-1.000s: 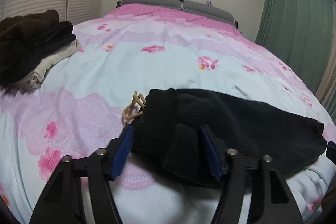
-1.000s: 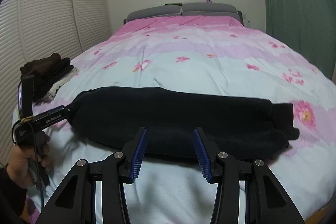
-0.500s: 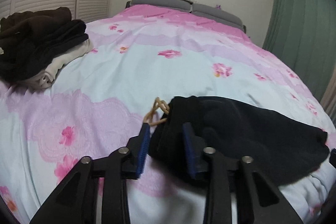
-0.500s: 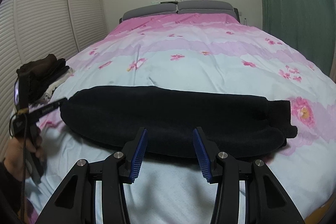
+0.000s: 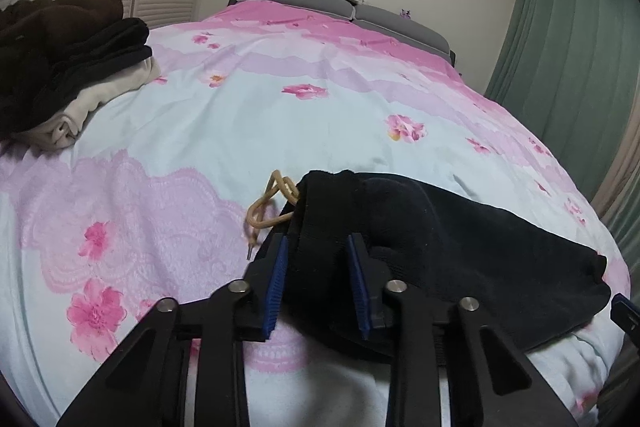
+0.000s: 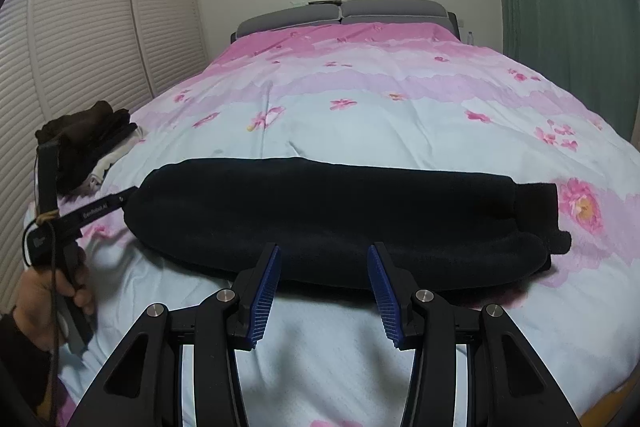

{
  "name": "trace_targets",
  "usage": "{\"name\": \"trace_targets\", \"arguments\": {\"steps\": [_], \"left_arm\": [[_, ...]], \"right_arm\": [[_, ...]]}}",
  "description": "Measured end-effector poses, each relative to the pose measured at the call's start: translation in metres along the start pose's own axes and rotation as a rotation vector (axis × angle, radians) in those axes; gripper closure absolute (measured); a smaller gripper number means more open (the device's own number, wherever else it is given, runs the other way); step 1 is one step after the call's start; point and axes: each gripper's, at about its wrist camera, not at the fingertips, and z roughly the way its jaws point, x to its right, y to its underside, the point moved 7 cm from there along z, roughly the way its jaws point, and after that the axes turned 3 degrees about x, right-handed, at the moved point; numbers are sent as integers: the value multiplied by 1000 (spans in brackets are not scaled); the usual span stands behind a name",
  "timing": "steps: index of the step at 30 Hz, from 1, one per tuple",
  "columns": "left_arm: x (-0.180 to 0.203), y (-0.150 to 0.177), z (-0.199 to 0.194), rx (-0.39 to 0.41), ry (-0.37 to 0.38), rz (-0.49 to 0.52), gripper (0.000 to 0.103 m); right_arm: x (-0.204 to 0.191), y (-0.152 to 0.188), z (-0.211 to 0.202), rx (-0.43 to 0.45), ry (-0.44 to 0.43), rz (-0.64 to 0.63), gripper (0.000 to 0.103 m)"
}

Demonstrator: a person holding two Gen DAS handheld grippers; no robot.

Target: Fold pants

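Observation:
Black pants (image 6: 340,211) lie folded lengthwise across the flowered bed cover (image 6: 360,115), waist end to the left, cuffs to the right. In the left wrist view the waist end (image 5: 320,211) sits bunched between the blue pads of my left gripper (image 5: 316,267), whose jaws are closing and press on the fabric. A tan drawstring (image 5: 272,203) spills out beside the left pad. The right wrist view shows that gripper (image 6: 96,209) at the pants' left end, held by a hand (image 6: 40,303). My right gripper (image 6: 324,287) hovers open at the pants' near edge, gripping nothing.
A pile of folded dark and cream clothes (image 5: 68,67) sits on the bed's left side. A grey headboard (image 6: 340,13) stands at the far end, a green curtain (image 5: 568,67) to the right, louvred wardrobe doors (image 6: 100,47) to the left.
The left gripper's jaws have narrowed from wide open around the waist end to pressing on it, and it has edged in closer. The right gripper has stayed still and open.

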Motion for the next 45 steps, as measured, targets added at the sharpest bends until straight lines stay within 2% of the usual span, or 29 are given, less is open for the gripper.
{"name": "trace_targets", "arguments": {"steps": [1, 4, 13, 19, 21, 24, 26, 27, 28, 30, 32, 34, 37, 41, 43, 45], "left_arm": [[-3, -1, -1, 7, -7, -6, 89], [-6, -8, -4, 28, -5, 4, 95], [-5, -20, -8, 39, -16, 87, 96], [-10, -17, -2, 20, -35, 119, 98], [-12, -14, 0, 11, -55, 113, 101], [-11, -14, -6, 14, -56, 107, 101], [-10, -15, -15, 26, -64, 100, 92], [-9, -14, -19, 29, -66, 99, 77], [-8, -15, -22, 33, -73, 97, 57], [-3, -14, -31, 54, -77, 88, 35], [1, -13, -35, 48, -75, 84, 33], [4, -8, -33, 25, -66, 66, 25], [4, 0, -27, -19, -74, 24, 23], [9, -5, -42, 22, -141, 5, 23], [18, -11, -53, 67, -165, -2, 23], [32, -19, -62, 113, -174, -1, 22]], "right_arm": [[1, 0, 0, -2, 0, 5, 56], [0, 0, 0, -5, 6, 2, 56], [-4, -7, -6, 17, 24, -27, 56], [-6, -20, -14, 77, 67, -19, 56], [-10, -18, -12, 73, 68, -21, 56], [-14, -9, -6, 43, 45, -9, 56], [-17, -2, -4, 26, 29, -3, 56], [-17, 1, -2, 17, 22, 0, 56], [-17, 2, -2, 14, 17, 4, 56], [-16, 3, -3, 14, 4, 20, 56], [-14, 3, -6, 21, 2, 34, 56], [-11, 4, -8, 23, 9, 43, 55], [0, 7, -12, 26, 21, 76, 48], [11, 1, -11, 17, 20, 82, 48], [12, -16, -7, 22, -26, 42, 48], [11, -42, 5, 3, -130, 5, 48]]}}
